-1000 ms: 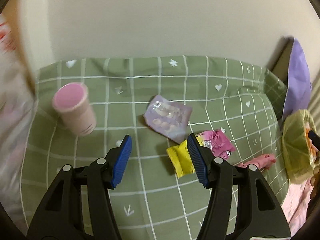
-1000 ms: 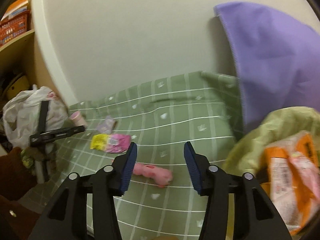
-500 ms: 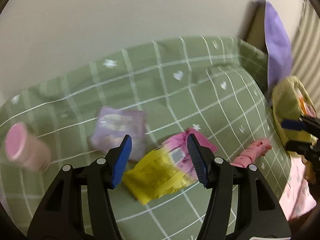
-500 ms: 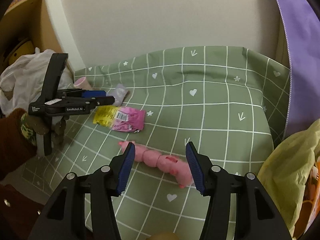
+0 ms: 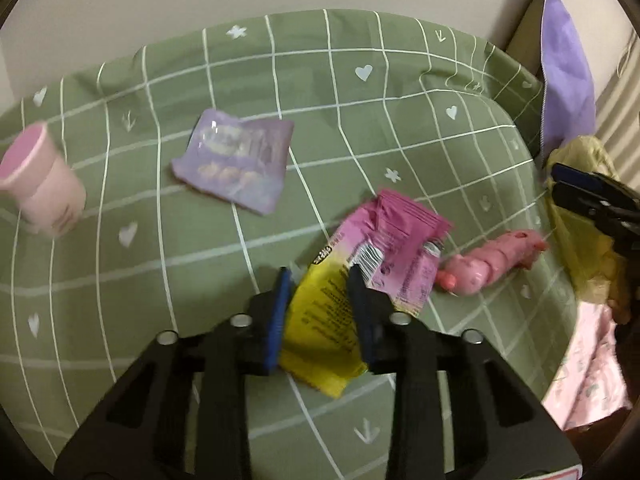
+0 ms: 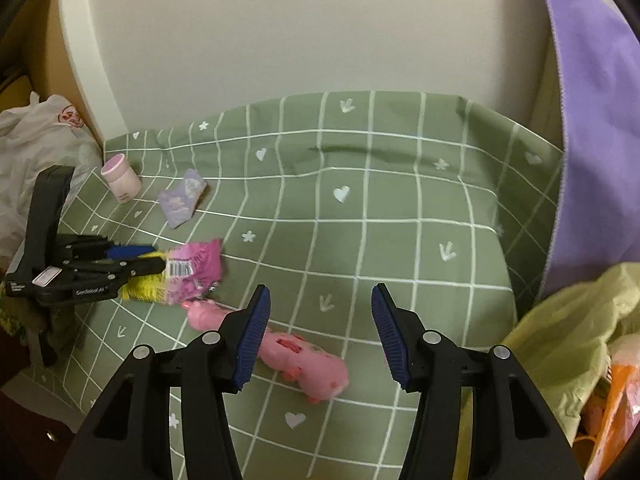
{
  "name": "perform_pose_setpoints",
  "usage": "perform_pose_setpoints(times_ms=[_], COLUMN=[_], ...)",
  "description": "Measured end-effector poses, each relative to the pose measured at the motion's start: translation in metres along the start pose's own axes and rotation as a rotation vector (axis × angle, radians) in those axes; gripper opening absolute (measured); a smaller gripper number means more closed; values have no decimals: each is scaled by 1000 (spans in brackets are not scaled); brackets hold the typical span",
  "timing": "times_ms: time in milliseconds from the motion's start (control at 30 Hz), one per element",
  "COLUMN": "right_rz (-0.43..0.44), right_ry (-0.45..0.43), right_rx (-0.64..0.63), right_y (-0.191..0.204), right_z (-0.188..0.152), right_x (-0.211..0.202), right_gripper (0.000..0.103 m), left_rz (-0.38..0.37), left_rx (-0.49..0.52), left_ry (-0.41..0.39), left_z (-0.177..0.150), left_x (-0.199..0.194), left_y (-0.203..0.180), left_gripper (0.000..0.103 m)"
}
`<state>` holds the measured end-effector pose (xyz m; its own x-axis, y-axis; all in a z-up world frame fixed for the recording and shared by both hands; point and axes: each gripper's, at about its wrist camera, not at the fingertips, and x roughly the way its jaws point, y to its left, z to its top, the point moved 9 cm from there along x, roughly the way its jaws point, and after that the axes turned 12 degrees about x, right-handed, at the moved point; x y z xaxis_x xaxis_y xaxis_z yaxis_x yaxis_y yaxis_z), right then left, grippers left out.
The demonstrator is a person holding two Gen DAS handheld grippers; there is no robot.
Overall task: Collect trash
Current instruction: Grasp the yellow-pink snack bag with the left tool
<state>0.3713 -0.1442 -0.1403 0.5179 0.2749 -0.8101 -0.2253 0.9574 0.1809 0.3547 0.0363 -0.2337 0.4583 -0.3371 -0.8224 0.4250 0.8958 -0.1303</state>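
Left wrist view: left gripper (image 5: pixel 318 294) was closing, blue fingers (image 5: pixel 278 320) on either side of the yellow end of a yellow-and-pink wrapper (image 5: pixel 352 280); seemingly touching it, though blurred. Lay on the green checked cloth (image 5: pixel 280 80). Beyond the fingers to the left, a purple wrapper (image 5: pixel 236 164); further left, a pink cup (image 5: pixel 38 186). Right of the fingers, a pink toy-like piece (image 5: pixel 488 264), and past it a yellow-green bag (image 5: pixel 580 216).

Right wrist view: right gripper (image 6: pixel 320 336) stood wide apart, holding nothing. Pink piece (image 6: pixel 300 356) lay partly behind the left finger (image 6: pixel 252 340), reaching into the gap. Far left of the fingers, the left gripper (image 6: pixel 136 260) met the wrapper (image 6: pixel 188 272). Yellow-green bag (image 6: pixel 560 344) just right of the fingers; purple cloth (image 6: pixel 592 132) above it.
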Motion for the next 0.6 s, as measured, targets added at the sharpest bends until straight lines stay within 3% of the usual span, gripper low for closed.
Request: perform_pose_setpoints(times_ms=[167, 300, 433, 600], right_rz=[13, 156, 207, 224], right_ry=[-17, 16, 90, 184], right_rx=[-65, -103, -162, -168], right_y=[30, 74, 117, 151], right_z=[8, 18, 23, 26], right_x=[13, 38, 84, 136], right_gripper=[50, 50, 50, 50], left_rz=[67, 165, 258, 302], left_rx=[-47, -105, -207, -305], left_ry=[-34, -58, -41, -49], left_z=[-15, -30, -54, -82], left_x=[-36, -71, -93, -114], left_y=[5, 28, 59, 84], left_gripper=[14, 11, 11, 11])
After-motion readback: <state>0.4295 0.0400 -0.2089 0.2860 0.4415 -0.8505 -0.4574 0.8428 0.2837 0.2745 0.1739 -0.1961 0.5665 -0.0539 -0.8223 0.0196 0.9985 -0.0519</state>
